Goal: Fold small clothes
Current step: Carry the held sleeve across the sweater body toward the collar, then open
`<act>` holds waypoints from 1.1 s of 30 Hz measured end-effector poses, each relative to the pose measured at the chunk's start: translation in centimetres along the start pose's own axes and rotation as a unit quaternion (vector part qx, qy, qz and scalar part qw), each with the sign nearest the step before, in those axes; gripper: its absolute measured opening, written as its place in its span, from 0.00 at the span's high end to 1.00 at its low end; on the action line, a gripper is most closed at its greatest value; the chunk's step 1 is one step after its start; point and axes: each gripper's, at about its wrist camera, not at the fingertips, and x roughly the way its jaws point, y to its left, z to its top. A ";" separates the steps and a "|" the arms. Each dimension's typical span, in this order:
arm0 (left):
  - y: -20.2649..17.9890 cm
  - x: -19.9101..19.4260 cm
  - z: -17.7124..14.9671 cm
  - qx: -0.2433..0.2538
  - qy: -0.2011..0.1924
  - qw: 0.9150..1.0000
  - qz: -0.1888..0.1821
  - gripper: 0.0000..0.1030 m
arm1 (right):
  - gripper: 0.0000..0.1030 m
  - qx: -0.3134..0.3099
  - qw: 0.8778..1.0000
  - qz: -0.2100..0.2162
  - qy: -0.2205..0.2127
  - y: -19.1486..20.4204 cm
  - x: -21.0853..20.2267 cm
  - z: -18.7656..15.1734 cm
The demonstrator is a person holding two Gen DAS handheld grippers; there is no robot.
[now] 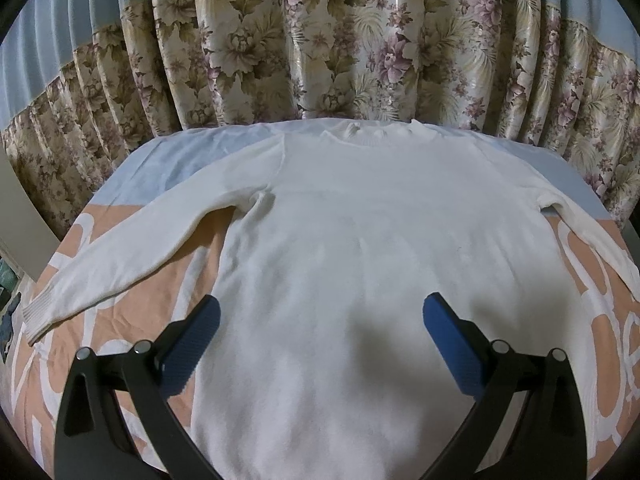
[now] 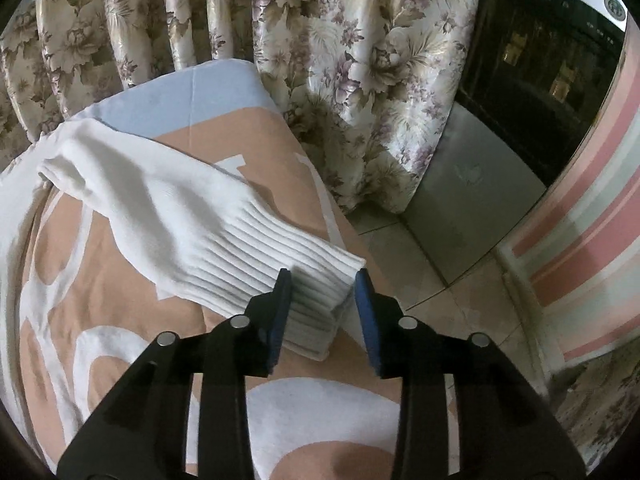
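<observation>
A white long-sleeved sweater [image 1: 360,240] lay flat and face-up across the peach-and-blue printed table cover [image 1: 192,248], collar at the far edge by the floral curtain [image 1: 320,40], sleeves spread towards the side edges. The left gripper [image 1: 320,320] hovered released over its body. The right gripper [image 2: 324,300], jaws parted, straddled the ribbed cuff [image 2: 304,292] at the right edge without clamping it; the cover's large white lettering could not be read.

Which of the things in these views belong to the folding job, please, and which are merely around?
Job:
white long-sleeved knit sweater
its ribbed right cuff
left gripper
right gripper

Around:
peach-and-white patterned cloth
floral pleated curtain
dark glass-fronted cabinet
</observation>
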 end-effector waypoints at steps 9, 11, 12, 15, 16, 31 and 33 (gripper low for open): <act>-0.3 -0.2 -0.1 0.010 -0.002 1.000 -0.002 0.02 | 0.93 -0.010 1.000 0.019 -0.020 2.1 -1.8 1.0; 0.0 -0.1 0.3 0.009 -0.004 1.000 -0.002 0.02 | 0.93 -0.011 0.999 0.028 -0.028 2.9 -2.6 1.7; 0.1 -0.1 0.5 0.010 -0.006 1.000 -0.001 0.02 | 0.93 -0.014 0.999 0.035 -0.035 3.7 -3.1 2.4; 0.6 0.3 1.4 0.015 -0.013 1.000 -0.002 0.02 | 0.93 -0.015 0.997 0.062 -0.041 5.7 -3.8 3.8; 0.7 0.5 1.8 0.021 -0.016 1.000 -0.006 0.02 | 0.93 -0.015 0.996 0.073 -0.042 6.4 -3.9 4.1; 6.2 4.1 4.7 0.014 -0.007 1.000 0.018 0.02 | 0.93 -0.073 0.979 0.186 -0.047 23.6 -4.0 8.1; 7.1 4.9 4.9 0.009 -0.003 1.000 0.021 0.02 | 0.93 -0.080 0.976 0.199 -0.041 26.3 -3.5 8.8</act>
